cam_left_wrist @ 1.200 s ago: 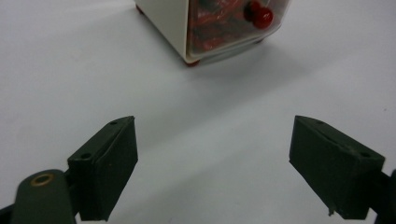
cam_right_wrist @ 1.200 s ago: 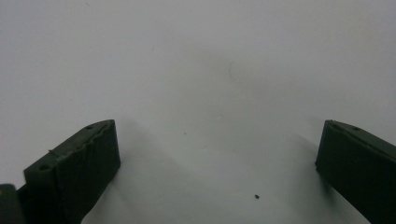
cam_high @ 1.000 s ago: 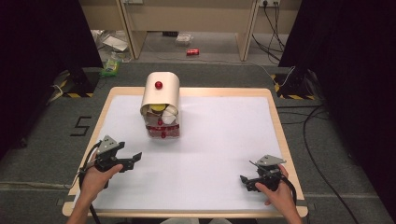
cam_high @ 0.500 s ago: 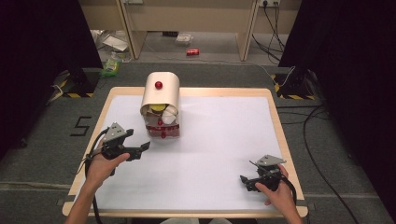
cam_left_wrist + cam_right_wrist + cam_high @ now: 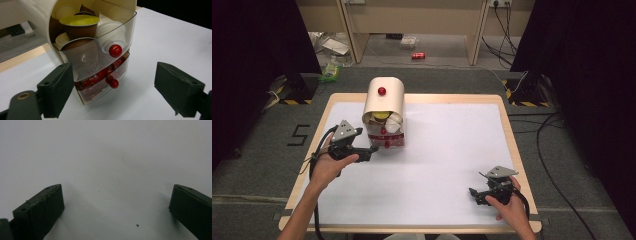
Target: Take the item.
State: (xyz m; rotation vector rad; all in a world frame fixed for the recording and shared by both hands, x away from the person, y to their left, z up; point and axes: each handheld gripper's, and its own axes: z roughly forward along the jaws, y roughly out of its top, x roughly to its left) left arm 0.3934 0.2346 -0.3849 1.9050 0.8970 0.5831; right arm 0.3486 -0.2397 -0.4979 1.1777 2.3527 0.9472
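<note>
Near worktop's far-left corner: left gripper (image 5: pixel 371 150) wide, empty, approaching drawer box (image 5: pixel 384 112). Next: aim at lower red knob (image 5: pixel 114 83), pinch. Right gripper (image 5: pixel 476 194) wide, idle.

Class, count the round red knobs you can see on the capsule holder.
3: one on the cream top, one on the upper clear drawer, one on the lower drawer. Others may be hidden behind.
</note>
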